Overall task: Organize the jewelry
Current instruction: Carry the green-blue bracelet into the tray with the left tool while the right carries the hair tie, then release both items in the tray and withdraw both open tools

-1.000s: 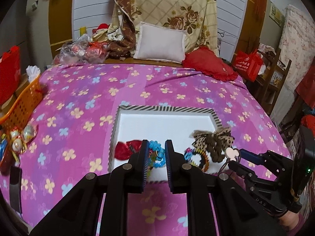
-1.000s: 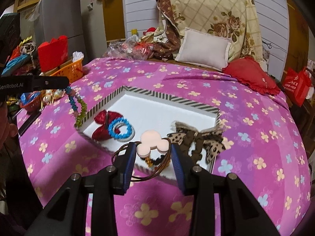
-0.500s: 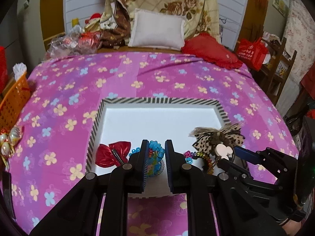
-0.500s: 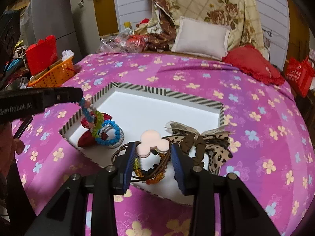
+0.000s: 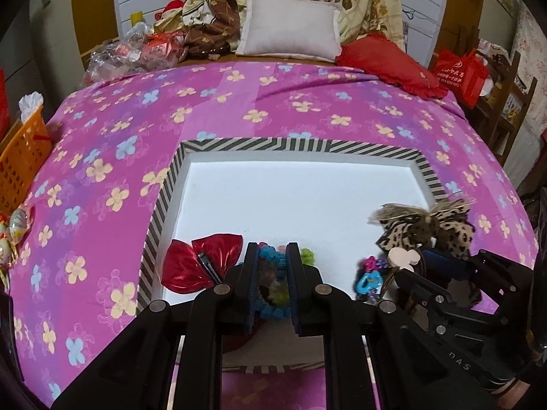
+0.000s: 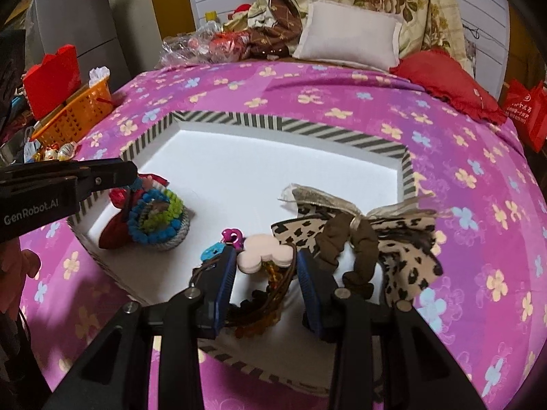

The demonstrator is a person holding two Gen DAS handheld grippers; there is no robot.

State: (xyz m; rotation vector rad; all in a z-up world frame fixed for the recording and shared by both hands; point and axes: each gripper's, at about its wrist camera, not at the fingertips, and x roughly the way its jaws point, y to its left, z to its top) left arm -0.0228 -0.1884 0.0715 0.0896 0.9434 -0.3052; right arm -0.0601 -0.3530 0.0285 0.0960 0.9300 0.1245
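A white tray (image 5: 239, 144) (image 6: 307, 126) with a striped rim lies on the pink flowered bedspread. My left gripper (image 5: 270, 249) (image 6: 131, 172) is shut on a blue, pink and green beaded bracelet (image 5: 271, 263) (image 6: 171, 201), whose loop rests on a blue bead ring (image 6: 160, 235) beside a red bow clip (image 5: 191, 266) (image 6: 114, 232). My right gripper (image 6: 266, 254) (image 5: 420, 263) is shut on brown hair ties with a pink mouse-head charm (image 6: 263, 258) (image 5: 405, 258), low over the tray's near side. A leopard-print bow (image 5: 427, 229) (image 6: 403, 249) lies just right of it.
Small blue and magenta clips (image 6: 222, 242) (image 5: 369, 276) lie by the right gripper. An orange basket (image 5: 20, 160) (image 6: 78, 116) stands off the bed's left edge. A white pillow (image 5: 290, 24), a red cushion (image 5: 386, 65) and plastic bags (image 5: 133, 51) sit at the far end.
Both grippers came down and forward over the tray. The bracelet, hanging in the air before, now rests on the blue ring, and the hair ties now touch the tray floor.
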